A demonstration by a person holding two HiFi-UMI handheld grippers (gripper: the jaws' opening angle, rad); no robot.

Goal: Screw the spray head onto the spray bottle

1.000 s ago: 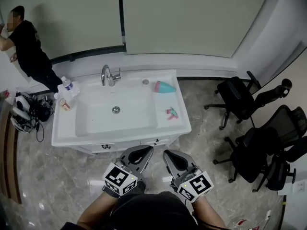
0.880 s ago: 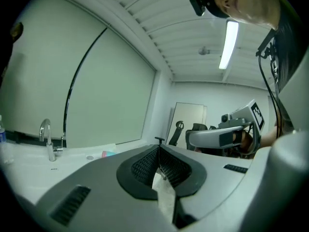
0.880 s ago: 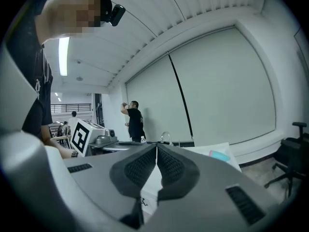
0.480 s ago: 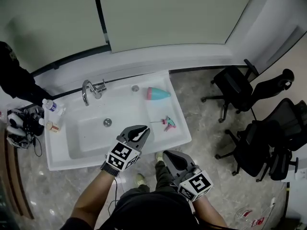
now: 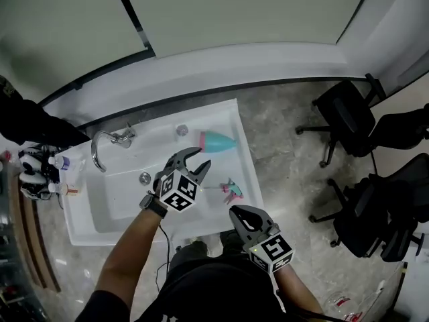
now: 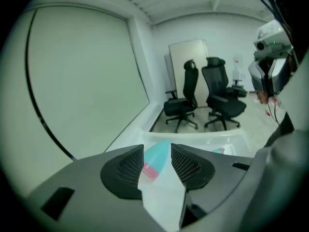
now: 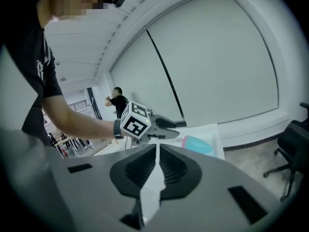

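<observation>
While jaws of left gripper (image 5: 195,161) have just been opening, empty, right gripper (image 5: 240,212) sits closed. Spray bottle (image 5: 218,140) lies flat on sink (image 5: 238,163) ledge, 1 o'clock of left gripper, axis 9-to-3, pink end at 9.

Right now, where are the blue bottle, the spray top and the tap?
spray bottle (image 5: 220,141), head view, the middle of its teal body.
spray head (image 5: 232,190), head view, its pink and teal middle.
tap (image 5: 119,137), head view, its metal base.
</observation>
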